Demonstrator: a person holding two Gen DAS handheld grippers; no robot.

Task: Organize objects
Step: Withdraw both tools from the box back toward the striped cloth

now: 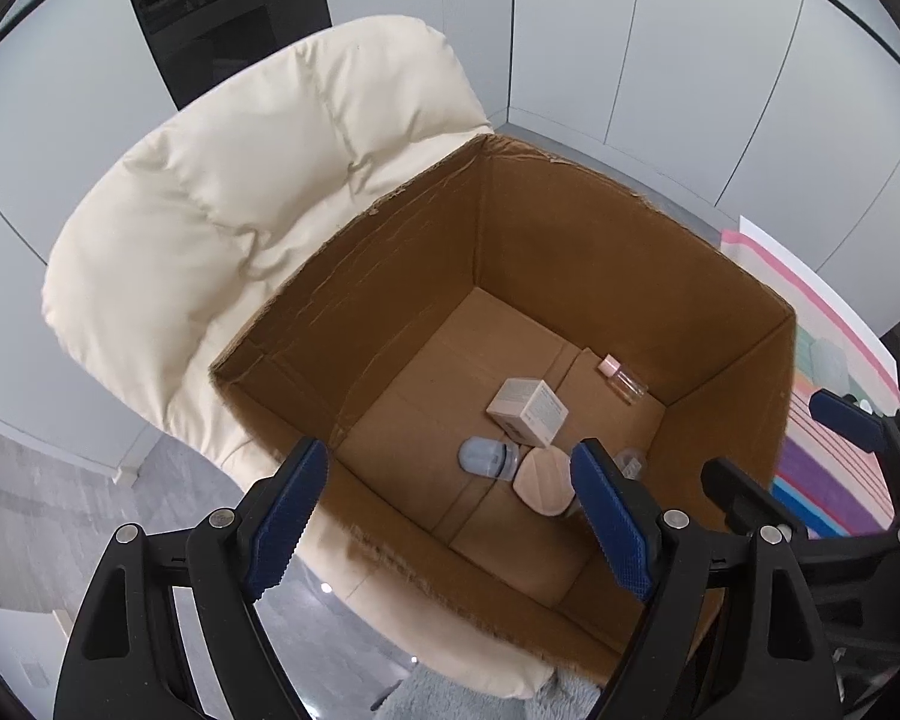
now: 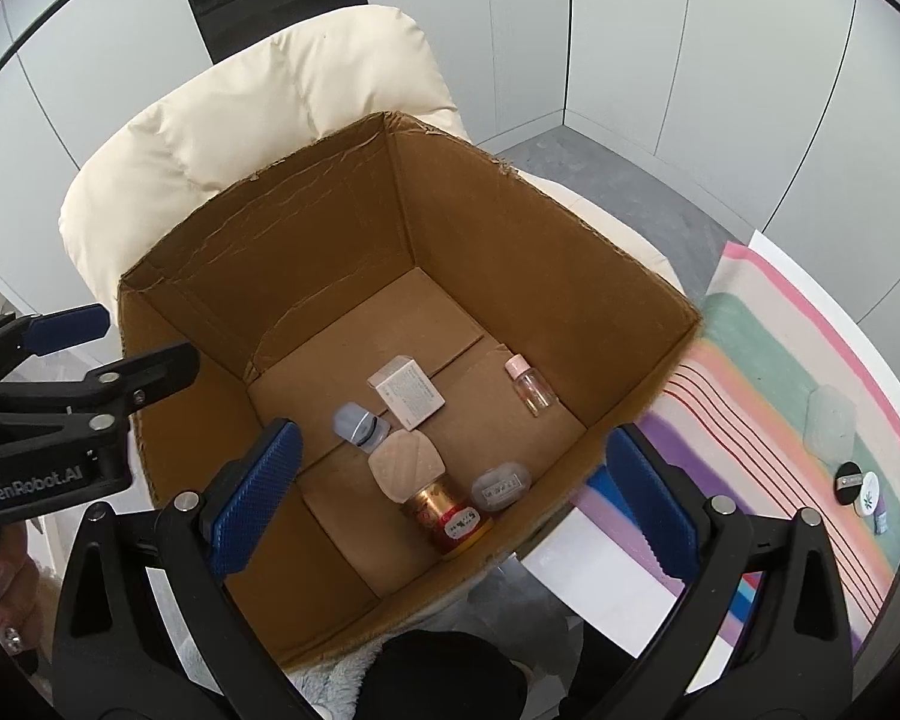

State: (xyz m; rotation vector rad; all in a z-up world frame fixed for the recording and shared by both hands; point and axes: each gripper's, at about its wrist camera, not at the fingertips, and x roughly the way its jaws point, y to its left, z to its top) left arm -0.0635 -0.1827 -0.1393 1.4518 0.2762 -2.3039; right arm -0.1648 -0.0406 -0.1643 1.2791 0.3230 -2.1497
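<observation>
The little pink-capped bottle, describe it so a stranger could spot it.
Look inside the open cardboard box on the cream chair. The pink-capped bottle lies on the floor near the right wall, apart from the others, the only clear one with a pink cap.

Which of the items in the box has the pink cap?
The small clear bottle, lying alone near the right wall of the cardboard box. The white carton, gold can and the rest sit apart from it, none pink-capped.
</observation>
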